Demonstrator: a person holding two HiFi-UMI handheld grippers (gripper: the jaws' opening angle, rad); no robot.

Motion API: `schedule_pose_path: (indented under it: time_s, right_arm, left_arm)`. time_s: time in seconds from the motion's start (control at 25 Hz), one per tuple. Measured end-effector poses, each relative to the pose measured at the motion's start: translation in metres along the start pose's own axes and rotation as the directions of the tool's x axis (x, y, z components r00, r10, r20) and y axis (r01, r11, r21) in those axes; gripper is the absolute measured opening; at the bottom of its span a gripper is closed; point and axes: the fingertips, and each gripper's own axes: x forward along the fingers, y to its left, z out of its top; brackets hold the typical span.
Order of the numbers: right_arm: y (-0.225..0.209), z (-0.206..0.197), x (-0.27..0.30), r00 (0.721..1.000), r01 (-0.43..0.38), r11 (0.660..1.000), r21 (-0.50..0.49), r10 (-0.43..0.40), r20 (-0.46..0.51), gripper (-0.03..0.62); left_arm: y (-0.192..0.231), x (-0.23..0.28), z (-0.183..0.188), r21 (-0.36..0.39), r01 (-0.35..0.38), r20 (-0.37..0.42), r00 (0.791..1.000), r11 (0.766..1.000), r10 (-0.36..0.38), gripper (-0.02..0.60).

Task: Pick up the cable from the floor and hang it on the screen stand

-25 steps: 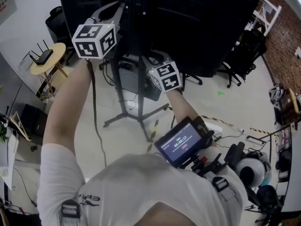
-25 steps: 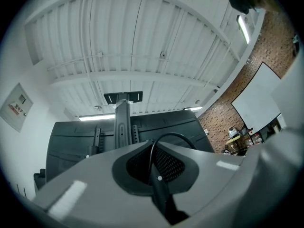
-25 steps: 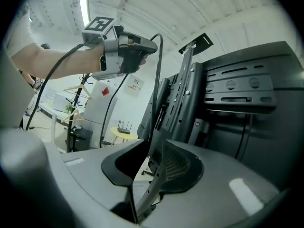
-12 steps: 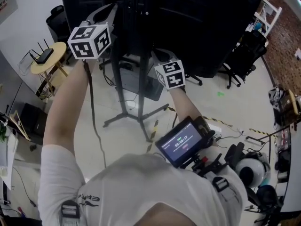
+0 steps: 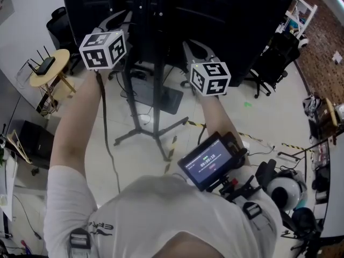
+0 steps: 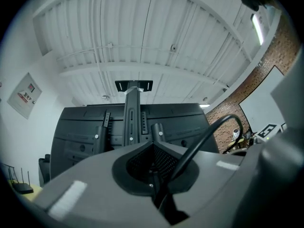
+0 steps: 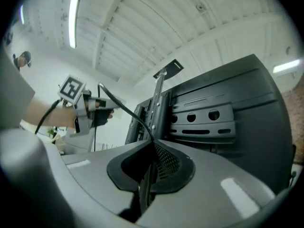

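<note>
**A:** What does the head view give you?

**B:** Both my grippers are raised behind the screen (image 5: 231,20). My left gripper (image 5: 122,19) is just left of the screen stand (image 5: 157,90) and my right gripper (image 5: 194,48) is just right of it. The cable (image 5: 106,133) hangs from my left gripper down toward the floor (image 5: 140,160), left of the screen stand. From up there I can't see the jaws themselves, or any cable running between the grippers.

**A:** And the left gripper view?

**B:** My left jaws are pressed together on the cable. It arcs up out of them and bends off to the right. The screen stand rises straight ahead against the back of the screen.

**A:** And the right gripper view?

**B:** My right jaws are clamped on the cable too. A thin strand climbs from them up and leftward to my left gripper, which shows to the left of the screen stand. Only this view shows the cable spanning both grippers. I can't tell whether it touches the screen stand.
</note>
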Motion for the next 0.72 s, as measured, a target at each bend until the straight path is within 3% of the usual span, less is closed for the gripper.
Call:
schedule_pose_path:
  time_s: [0.24,0.4,0.56,0.72]
  right_arm:
    - [-0.033,0.025,-0.009,0.994,-0.02,0.965,0.262,-0.008,0.105,0.02]
    - [-0.055,0.032,-0.011,0.992,-0.003,0.958,0.288,-0.033,0.12,0.02]
    - [-0.065,0.031,-0.005,0.992,0.008,0.958,0.285,-0.042,0.115,0.021]
    - [-0.076,0.029,-0.001,0.993,0.024,0.955,0.294,-0.057,0.105,0.021]
  left_arm:
    - [-0.007,0.002,-0.02,0.011,0.035,-0.06,0.998,0.999,-0.034,0.002]
    - [-0.022,0.003,-0.044,0.036,0.13,-0.148,0.981,0.991,-0.123,0.002]
    - [-0.029,-0.007,-0.068,0.054,0.229,-0.228,0.95,0.972,-0.211,0.002]
    - [-0.038,-0.021,-0.086,0.018,0.335,-0.269,0.909,0.942,-0.318,0.002]
